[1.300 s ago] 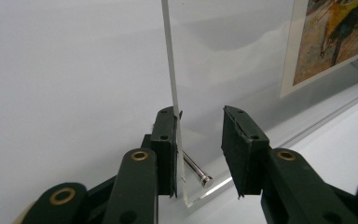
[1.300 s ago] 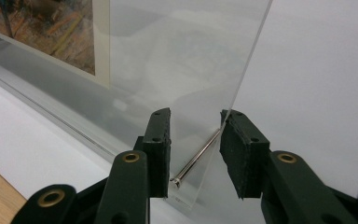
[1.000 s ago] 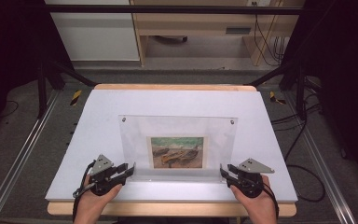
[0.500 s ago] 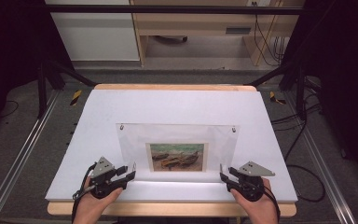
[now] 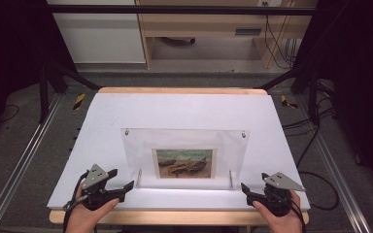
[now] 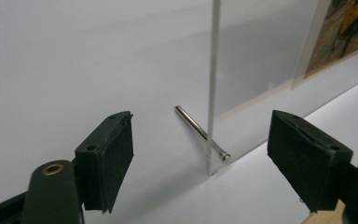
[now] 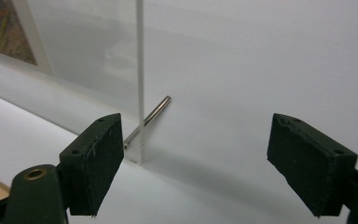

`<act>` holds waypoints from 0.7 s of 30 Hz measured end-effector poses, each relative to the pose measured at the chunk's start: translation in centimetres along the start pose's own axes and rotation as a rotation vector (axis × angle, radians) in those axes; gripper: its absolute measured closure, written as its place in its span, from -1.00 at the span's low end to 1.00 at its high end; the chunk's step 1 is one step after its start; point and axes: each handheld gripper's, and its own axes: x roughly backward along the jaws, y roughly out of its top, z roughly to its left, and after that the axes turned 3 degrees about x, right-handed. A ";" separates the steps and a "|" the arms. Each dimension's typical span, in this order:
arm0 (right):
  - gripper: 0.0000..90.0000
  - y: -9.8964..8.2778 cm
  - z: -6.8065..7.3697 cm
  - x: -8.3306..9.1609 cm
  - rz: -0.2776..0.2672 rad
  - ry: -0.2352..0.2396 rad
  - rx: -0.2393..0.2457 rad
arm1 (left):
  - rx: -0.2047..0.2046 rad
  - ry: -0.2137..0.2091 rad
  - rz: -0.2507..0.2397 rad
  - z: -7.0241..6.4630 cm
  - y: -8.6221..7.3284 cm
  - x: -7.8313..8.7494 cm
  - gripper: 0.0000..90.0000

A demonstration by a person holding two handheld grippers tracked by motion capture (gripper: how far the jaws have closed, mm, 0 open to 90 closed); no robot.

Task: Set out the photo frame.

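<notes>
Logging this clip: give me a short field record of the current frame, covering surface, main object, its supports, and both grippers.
surface: white board on a wooden table
main object: clear acrylic frame standing upright, holding a picture of boats
supports: metal pins through the lower corners, one near each side
left gripper: open, near the frame's left edge, not touching
right gripper: open, near the frame's right edge, not touching
held items: none
</notes>
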 end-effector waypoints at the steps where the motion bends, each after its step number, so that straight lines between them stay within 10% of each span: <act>1: -0.65 0.0 -0.3 -0.1 0.001 -0.018 -0.008 | 0.005 0.011 -0.002 0.5 0.0 0.1 -0.54; 21: -0.70 0.8 -4.4 -3.7 0.027 -0.168 -0.055 | 0.082 0.142 -0.050 6.6 0.6 -1.3 -0.82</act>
